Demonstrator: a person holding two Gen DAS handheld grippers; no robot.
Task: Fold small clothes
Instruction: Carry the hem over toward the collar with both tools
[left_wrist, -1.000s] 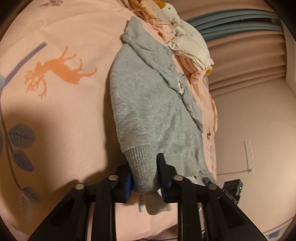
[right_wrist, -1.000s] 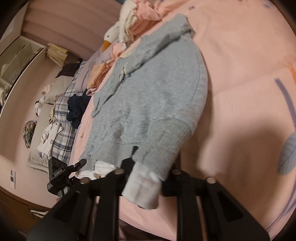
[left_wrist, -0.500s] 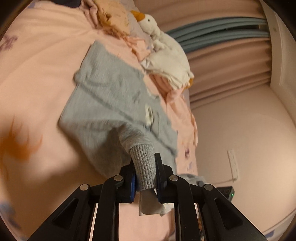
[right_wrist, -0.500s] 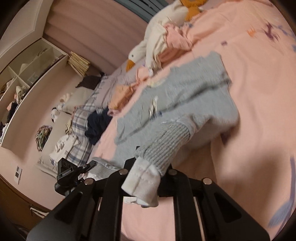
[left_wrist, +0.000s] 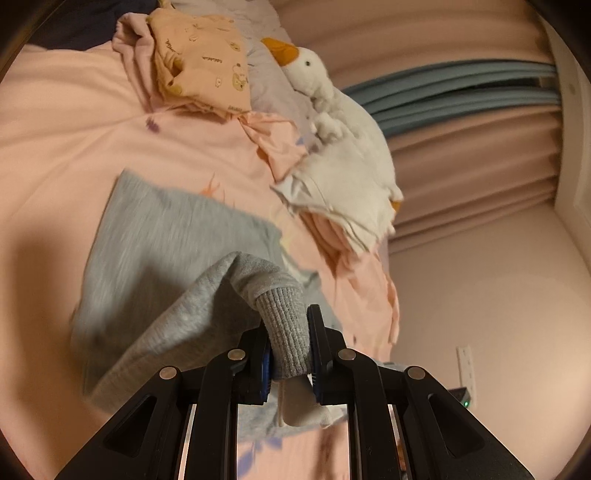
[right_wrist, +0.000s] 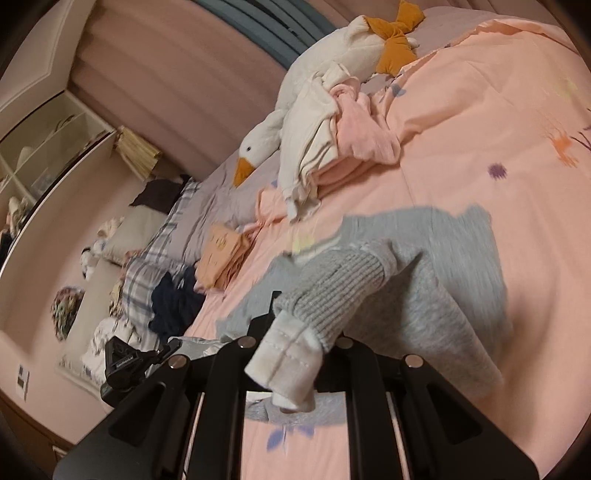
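**Both cuffs pinched, sweater lifted off bed**

Left gripper (left_wrist: 289, 354) pinched one ribbed cuff of the grey sweater (left_wrist: 166, 251); right gripper (right_wrist: 295, 332) pinched the other cuff. Sweater body lay on the pink bed (left_wrist: 55, 147), near the toy goose (left_wrist: 343, 155).

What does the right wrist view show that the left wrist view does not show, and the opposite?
Only the right wrist view shows the built-in wall shelves, the plaid blanket and the dark navy garment. Only the left wrist view shows the white wall socket. Both show the grey knit sweater on the pink bedsheet, the white plush goose, and a gripper shut on a ribbed cuff: the left gripper, the right gripper.
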